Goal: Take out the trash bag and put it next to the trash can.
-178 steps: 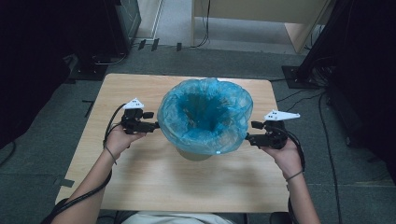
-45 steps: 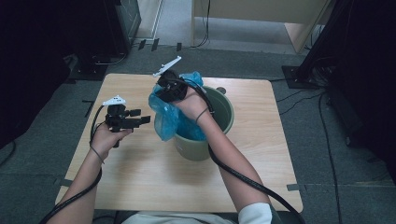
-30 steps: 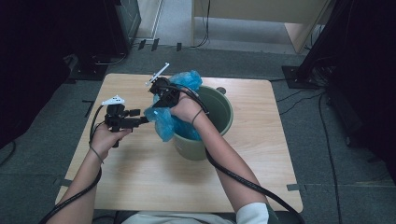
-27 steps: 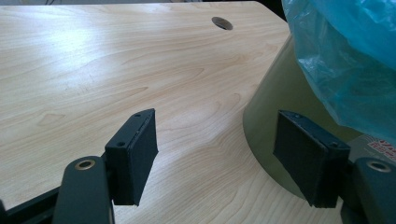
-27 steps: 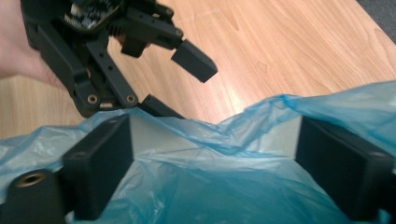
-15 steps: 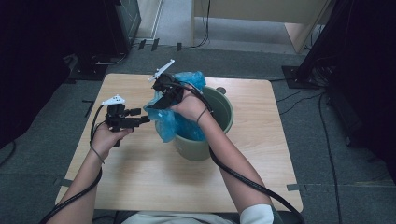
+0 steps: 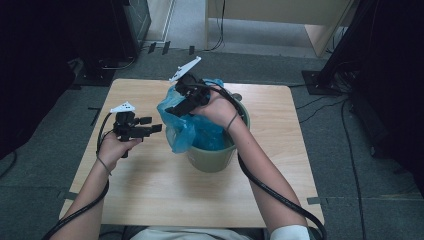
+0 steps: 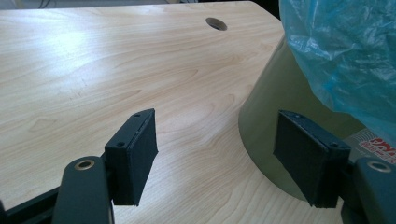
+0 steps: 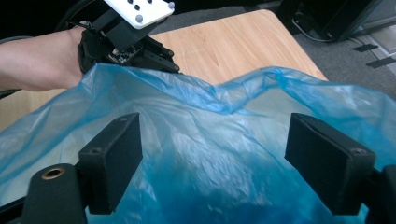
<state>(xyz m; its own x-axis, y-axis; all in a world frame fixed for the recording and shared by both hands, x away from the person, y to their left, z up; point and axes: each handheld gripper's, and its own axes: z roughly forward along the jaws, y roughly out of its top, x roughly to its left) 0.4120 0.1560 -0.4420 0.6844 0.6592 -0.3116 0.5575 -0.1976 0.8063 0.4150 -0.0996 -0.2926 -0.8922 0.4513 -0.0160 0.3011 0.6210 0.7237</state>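
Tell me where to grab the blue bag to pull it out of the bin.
Grip the bunched plastic of the blue bag where it hangs over the green bin rim on the left. Probably come from above: the gathered folds there stand free of the rim.

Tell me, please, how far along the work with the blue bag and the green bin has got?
Partly done: the blue bag is off most of the green bin rim and bunched at its left side. In hand: the right gripper is over that bunch, its jaws apart with plastic between them, having just been closing. The left gripper waits open beside the bin. Left: gathering the bag and lifting it out, I think.
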